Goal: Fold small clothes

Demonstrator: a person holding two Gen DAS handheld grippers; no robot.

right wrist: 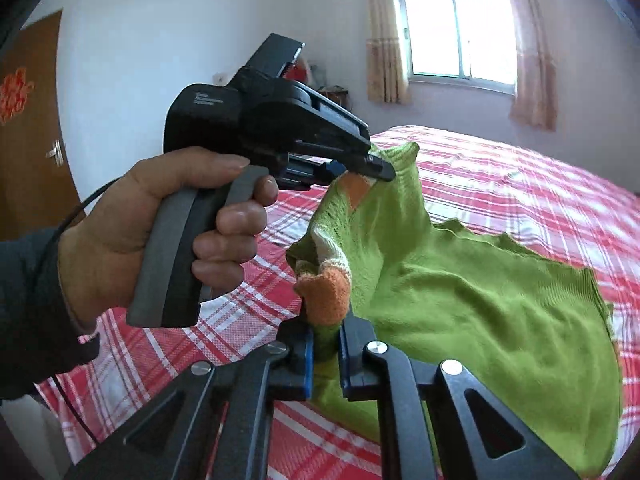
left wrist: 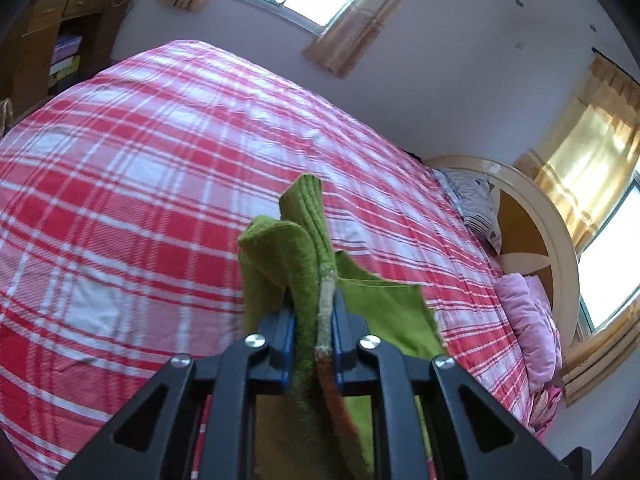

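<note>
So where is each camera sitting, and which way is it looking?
Left wrist view: sits on the left gripper, looking along its fingers across the checked bed toward the windows; its jaws are shut on the green garment; no hand shows.
Right wrist view: sits on the right gripper, looking across the bed at a window; its jaws are shut on the garment's orange cuff; the person's left hand holds the other gripper.
Shared: the same green garment, the bed and the left gripper.
</note>
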